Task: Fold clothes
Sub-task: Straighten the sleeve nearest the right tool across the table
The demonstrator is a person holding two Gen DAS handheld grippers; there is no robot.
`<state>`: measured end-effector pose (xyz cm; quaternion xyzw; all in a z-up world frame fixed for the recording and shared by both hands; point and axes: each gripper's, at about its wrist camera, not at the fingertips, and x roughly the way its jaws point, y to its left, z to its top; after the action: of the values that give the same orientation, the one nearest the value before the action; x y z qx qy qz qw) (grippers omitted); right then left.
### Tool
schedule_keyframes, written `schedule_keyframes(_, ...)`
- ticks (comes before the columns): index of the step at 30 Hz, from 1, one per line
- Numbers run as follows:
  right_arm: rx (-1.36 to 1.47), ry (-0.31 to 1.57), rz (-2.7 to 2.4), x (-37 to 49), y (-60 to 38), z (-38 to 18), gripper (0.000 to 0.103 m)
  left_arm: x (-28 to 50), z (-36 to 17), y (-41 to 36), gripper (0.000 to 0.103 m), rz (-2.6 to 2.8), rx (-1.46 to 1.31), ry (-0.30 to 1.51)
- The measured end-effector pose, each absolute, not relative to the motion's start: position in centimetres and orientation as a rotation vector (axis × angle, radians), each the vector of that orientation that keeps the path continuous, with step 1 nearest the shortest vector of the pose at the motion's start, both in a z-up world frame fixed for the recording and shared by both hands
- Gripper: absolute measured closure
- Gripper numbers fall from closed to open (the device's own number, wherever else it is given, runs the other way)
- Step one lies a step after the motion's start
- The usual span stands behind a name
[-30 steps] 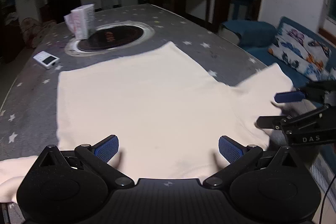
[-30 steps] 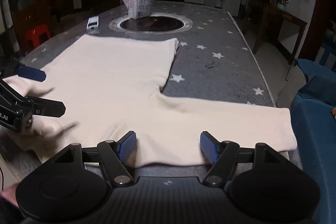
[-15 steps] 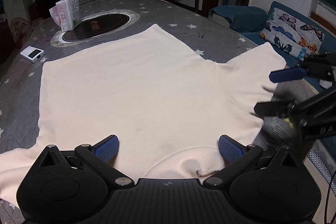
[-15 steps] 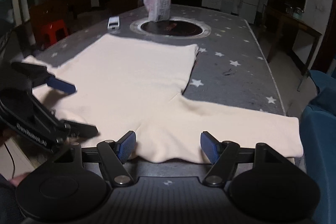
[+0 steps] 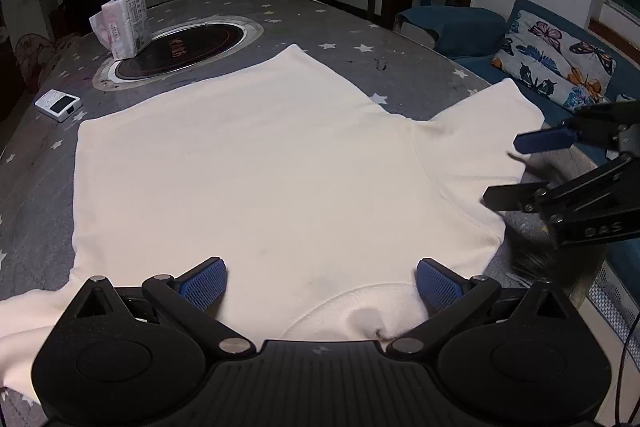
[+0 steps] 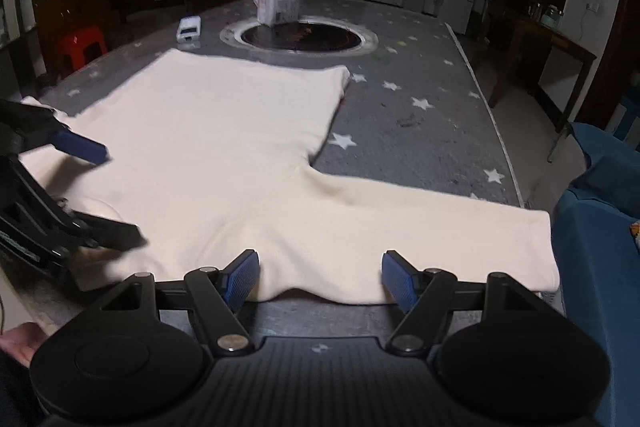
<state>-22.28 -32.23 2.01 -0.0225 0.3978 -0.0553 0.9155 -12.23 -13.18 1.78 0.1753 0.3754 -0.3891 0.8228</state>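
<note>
A cream long-sleeved shirt (image 5: 260, 167) lies spread flat on the grey star-patterned table (image 5: 400, 67). My left gripper (image 5: 320, 267) is open just above the shirt's near edge, with the neckline (image 5: 360, 311) between its blue pads and nothing held. My right gripper (image 6: 320, 263) is also open, at the near hem where the shoulder meets the outstretched sleeve (image 6: 440, 219). Each gripper shows in the other's view: the right gripper (image 5: 502, 171) open by the sleeve, the left gripper (image 6: 120, 195) open over the shirt (image 6: 224, 147).
A tissue pack (image 5: 124, 23) stands by a round inset hotplate (image 5: 180, 47) at the far end. A small white device (image 5: 58, 103) lies left of the shirt. A blue sofa with a butterfly cushion (image 5: 556, 63) borders the table's right side. A red stool (image 6: 80, 45) stands far left.
The left wrist view has drawn back, bringing the neckline into sight between its fingers. In the right wrist view the left gripper has come further into frame. Both stay open.
</note>
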Motion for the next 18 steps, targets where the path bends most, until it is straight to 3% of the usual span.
schedule_keyframes(14, 0.050, 0.794, -0.174, -22.5, -35.1, 2.5, 0.037, -11.8, 3.0, -13.6, 0.000, -0.819, 0.366, 0.772)
schedule_keyframes(18, 0.078, 0.784, -0.220, -22.6, -36.4, 2.6, 0.043, -11.9, 2.9, -13.7, 0.000, -0.819, 0.370, 0.769)
